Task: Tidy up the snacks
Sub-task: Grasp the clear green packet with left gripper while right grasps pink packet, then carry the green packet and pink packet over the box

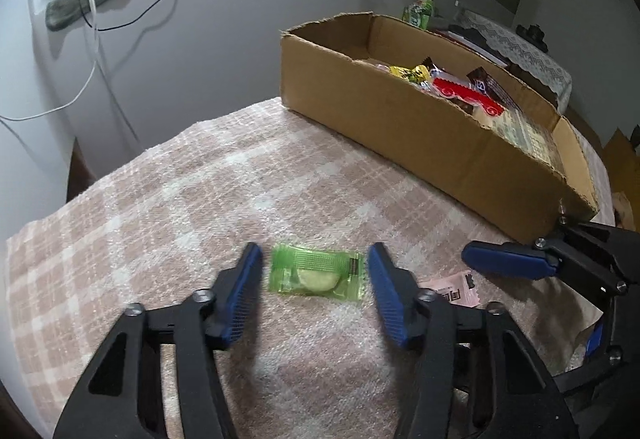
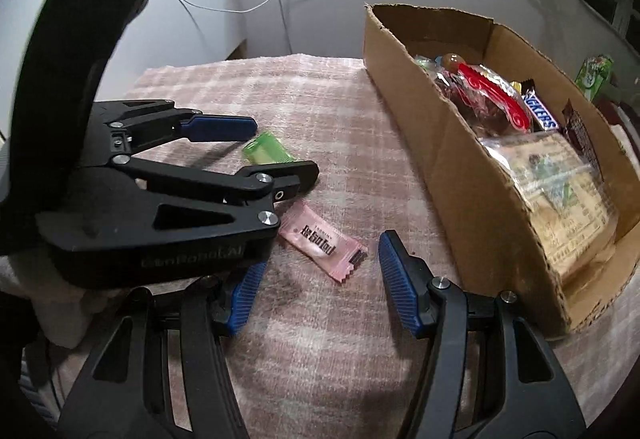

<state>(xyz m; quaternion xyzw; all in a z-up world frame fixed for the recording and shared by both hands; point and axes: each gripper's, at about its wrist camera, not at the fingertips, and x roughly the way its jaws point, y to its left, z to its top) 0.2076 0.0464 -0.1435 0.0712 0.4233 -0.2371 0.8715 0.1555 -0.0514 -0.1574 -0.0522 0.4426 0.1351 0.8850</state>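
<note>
Straddling the green candy (image 1: 316,275) with my left tool (image 1: 316,271) spread apart, I hold my right tool (image 2: 320,271) apart around the pink candy (image 2: 324,241) beside the box (image 2: 460,175).

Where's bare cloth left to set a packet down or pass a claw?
Free: pink plaid cloth between the green candy packet and the brown cardboard box, and the whole left side. Crowded: around the pink candy packet, flanked by the left claw and right claw; box is packed.
</note>
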